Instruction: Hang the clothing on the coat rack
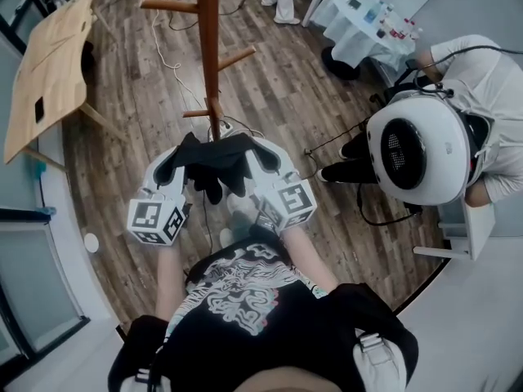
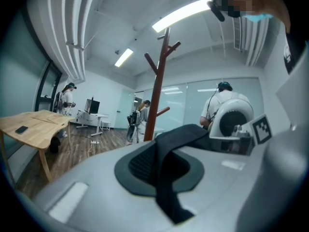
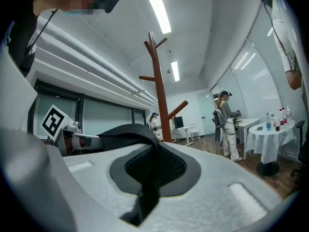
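A black garment (image 1: 216, 163) is stretched between my two grippers, just in front of the foot of the brown wooden coat rack (image 1: 210, 51). The left gripper (image 1: 183, 153) is shut on the garment's left end and the right gripper (image 1: 258, 150) on its right end. In the left gripper view a black fabric strip (image 2: 166, 178) runs through the closed jaws, with the coat rack (image 2: 157, 91) standing ahead. The right gripper view shows the same fabric (image 3: 147, 187) pinched in its jaws, and the coat rack (image 3: 159, 95) with its pegs rises beyond.
A wooden table (image 1: 49, 64) stands at the left. At the right sits a person wearing a white round headset (image 1: 415, 147). A round table with a white cloth (image 1: 359, 19) is at the back right, and cables (image 1: 167, 47) trail on the wood floor near the rack.
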Tool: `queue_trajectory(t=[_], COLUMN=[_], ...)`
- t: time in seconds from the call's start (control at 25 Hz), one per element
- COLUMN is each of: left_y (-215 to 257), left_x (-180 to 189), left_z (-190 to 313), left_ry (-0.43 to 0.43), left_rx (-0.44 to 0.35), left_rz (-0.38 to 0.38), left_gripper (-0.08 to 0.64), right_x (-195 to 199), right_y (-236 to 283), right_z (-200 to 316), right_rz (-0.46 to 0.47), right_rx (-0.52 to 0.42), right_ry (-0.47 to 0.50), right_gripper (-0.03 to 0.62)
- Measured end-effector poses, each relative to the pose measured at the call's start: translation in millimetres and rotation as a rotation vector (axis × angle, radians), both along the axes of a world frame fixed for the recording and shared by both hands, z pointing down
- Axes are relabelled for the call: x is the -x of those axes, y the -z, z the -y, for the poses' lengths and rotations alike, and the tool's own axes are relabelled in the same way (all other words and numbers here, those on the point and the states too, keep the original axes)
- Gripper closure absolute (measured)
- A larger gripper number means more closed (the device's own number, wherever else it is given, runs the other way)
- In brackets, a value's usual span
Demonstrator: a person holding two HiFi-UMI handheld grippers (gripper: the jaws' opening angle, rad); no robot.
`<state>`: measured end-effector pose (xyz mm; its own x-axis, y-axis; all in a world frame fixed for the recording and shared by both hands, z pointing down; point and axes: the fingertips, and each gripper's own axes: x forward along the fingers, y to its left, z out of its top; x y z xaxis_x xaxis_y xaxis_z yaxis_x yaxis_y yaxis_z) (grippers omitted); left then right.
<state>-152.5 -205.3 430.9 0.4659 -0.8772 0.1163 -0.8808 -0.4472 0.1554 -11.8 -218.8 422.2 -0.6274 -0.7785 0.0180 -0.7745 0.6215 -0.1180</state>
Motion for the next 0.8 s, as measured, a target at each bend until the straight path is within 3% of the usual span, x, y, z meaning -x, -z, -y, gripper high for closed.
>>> queue_trajectory(t=[0.8], left_y=[32.0], left_x=[8.5], left_z=[51.3], left_ry=[0.012], left_rx=[-0.053], left_rz=[-0.052], left_gripper=[0.555], right_x=[3.5], right_y=[31.2], right_z=[54.5], right_rz=[-0.002], right_rx=[-0.07], right_ry=[0.001], right_gripper=[0.575])
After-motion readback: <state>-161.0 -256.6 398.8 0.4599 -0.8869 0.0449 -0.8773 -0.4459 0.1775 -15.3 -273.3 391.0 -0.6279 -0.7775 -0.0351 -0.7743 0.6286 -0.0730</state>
